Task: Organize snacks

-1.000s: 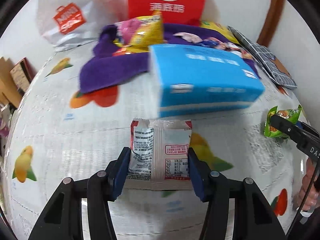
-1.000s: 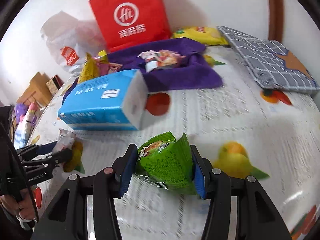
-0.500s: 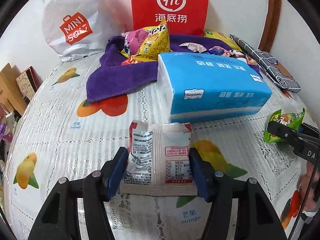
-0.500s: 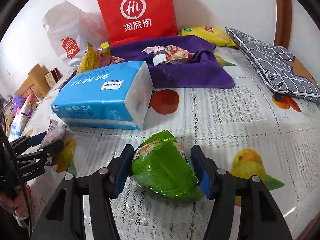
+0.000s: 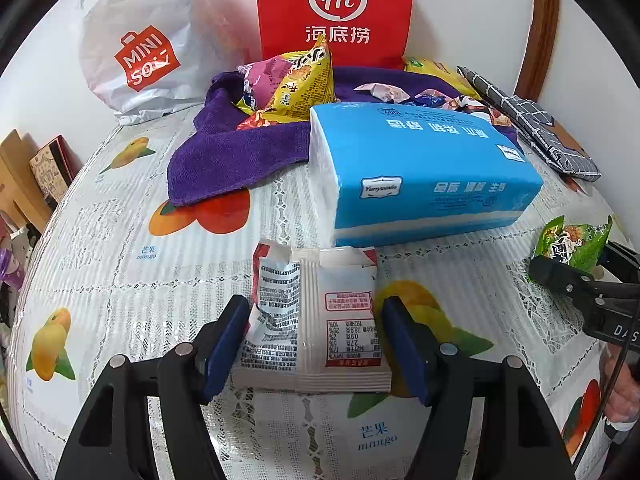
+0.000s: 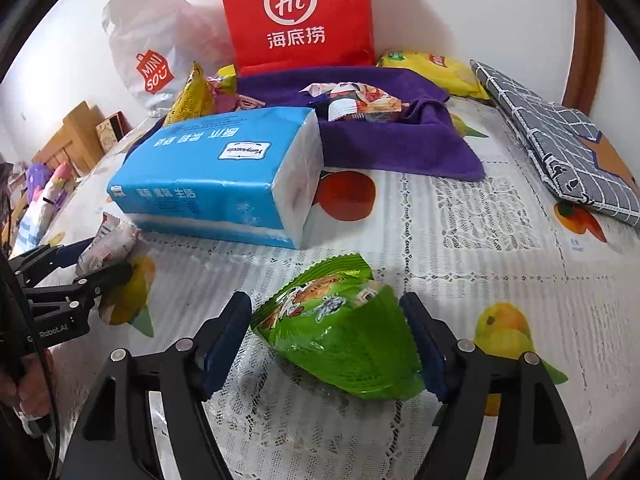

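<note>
Resting on the tabletop near its front edge, a flat white foil snack sachet with red trim and printed back (image 5: 316, 320) is seen between the blue pads of the left tongs (image 5: 316, 344), whose jaws are opening; the left pad appears close against the crumpled edge, the right pad stands just clear. Toward the right side of the same front edge, a puffed green plastic snack packet (image 6: 340, 340) lies between the right tongs (image 6: 328, 344), also opening, with gaps visible on both sides, so neither snack is gripped.

A risk is judged here: if either tongs is lifted before the pads are fully clear, a crinkled wrapper edge could be snagged and the snack dragged or flipped out of place. The rounded green packet could also roll sideways once released.

Just behind both snacks, a blue-and-white soft pack of tissues (image 5: 420, 176) is laid across the middle of the tabletop. Further back, more wrapped snacks are heaped on a purple towel (image 6: 400, 148), and a red paper bag (image 6: 296, 16) is stood at the far edge.
</note>
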Demonstrator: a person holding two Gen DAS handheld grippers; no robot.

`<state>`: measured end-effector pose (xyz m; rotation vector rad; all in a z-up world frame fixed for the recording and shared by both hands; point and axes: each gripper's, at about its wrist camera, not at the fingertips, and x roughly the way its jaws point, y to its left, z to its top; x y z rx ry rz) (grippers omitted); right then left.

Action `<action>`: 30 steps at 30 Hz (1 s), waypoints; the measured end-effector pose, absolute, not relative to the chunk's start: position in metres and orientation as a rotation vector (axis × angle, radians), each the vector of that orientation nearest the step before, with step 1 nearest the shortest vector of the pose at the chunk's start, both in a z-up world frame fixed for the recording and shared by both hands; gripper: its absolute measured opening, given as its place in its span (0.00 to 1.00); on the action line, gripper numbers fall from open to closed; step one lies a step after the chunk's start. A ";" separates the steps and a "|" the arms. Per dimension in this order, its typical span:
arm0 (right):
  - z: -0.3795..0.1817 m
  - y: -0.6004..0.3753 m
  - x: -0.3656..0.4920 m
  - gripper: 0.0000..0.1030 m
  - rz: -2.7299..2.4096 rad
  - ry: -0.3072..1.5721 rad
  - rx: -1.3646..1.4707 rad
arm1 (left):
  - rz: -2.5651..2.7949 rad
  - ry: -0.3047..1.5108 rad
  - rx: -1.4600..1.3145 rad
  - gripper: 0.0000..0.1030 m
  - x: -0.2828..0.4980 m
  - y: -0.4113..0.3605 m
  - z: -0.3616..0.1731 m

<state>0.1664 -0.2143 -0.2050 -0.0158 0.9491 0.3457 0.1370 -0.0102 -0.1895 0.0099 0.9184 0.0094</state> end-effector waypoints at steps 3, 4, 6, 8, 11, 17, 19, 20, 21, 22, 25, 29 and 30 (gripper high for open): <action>-0.205 -0.219 0.167 0.74 0.359 0.948 0.020 | 0.010 0.918 0.010 0.65 0.137 -0.010 -0.189; -0.204 -0.219 0.168 0.74 0.361 0.948 0.026 | 0.010 0.918 0.010 0.65 0.137 -0.010 -0.189; -0.204 -0.221 0.167 0.74 0.367 0.946 0.037 | 0.007 0.919 0.009 0.65 0.137 -0.010 -0.190; -0.204 -0.221 0.166 0.74 0.374 0.949 0.042 | 0.005 0.919 0.008 0.65 0.137 -0.011 -0.190; -0.203 -0.223 0.167 0.74 0.385 0.952 0.063 | 0.005 0.919 0.008 0.65 0.137 -0.011 -0.190; -0.203 -0.230 0.167 0.73 0.385 0.946 0.115 | 0.005 0.918 0.008 0.65 0.137 -0.011 -0.190; -0.203 -0.231 0.166 0.73 0.375 0.946 0.112 | 0.005 0.918 0.007 0.65 0.137 -0.010 -0.190; -0.203 -0.231 0.166 0.73 0.370 0.947 0.107 | 0.005 0.918 0.007 0.65 0.137 -0.010 -0.190; -0.202 -0.232 0.165 0.73 0.370 0.950 0.106 | 0.005 0.918 0.008 0.65 0.137 -0.011 -0.190; -0.202 -0.233 0.165 0.73 0.374 0.955 0.113 | 0.005 0.918 0.007 0.65 0.137 -0.010 -0.190; -0.201 -0.237 0.163 0.72 0.349 0.960 0.115 | 0.009 0.915 0.003 0.64 0.136 -0.010 -0.189; -0.202 -0.235 0.156 0.71 0.303 0.953 0.040 | 0.018 0.909 -0.011 0.59 0.135 -0.007 -0.188; -0.202 -0.233 0.153 0.71 0.296 0.948 0.024 | 0.018 0.909 -0.014 0.59 0.135 -0.006 -0.188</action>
